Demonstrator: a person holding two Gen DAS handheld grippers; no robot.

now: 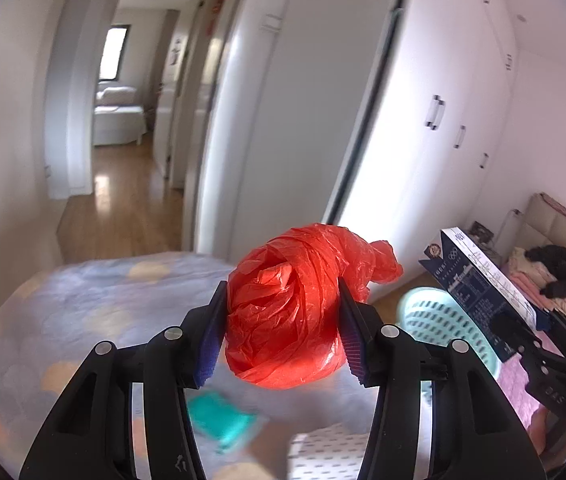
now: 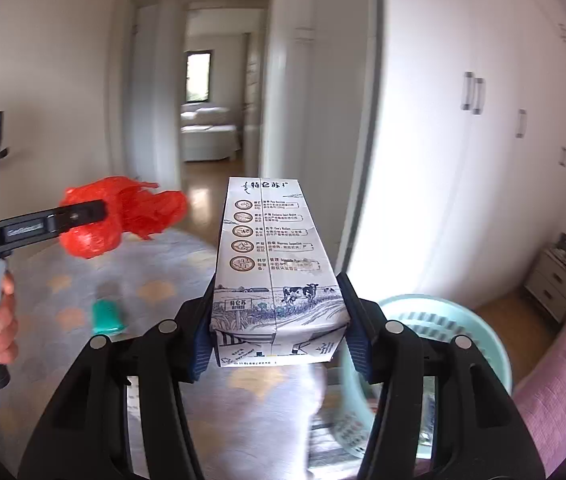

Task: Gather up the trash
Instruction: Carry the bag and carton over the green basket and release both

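Observation:
My left gripper (image 1: 283, 340) is shut on a crumpled red plastic bag (image 1: 295, 308) and holds it in the air above a patterned rug; the bag also shows in the right wrist view (image 2: 123, 216). My right gripper (image 2: 277, 328) is shut on a white milk carton (image 2: 271, 268) with cow drawings, held upright in the air; the carton also shows in the left wrist view (image 1: 479, 284). A pale green perforated trash basket (image 2: 443, 328) stands on the floor just right of the carton, and it also shows in the left wrist view (image 1: 439, 316).
A teal object (image 2: 107, 314) lies on the grey rug (image 2: 83, 280) with orange spots. A bed with pink bedding (image 2: 563, 380) is at the right. White wardrobe doors (image 2: 483, 160) stand behind, and a hallway (image 2: 207, 120) opens ahead.

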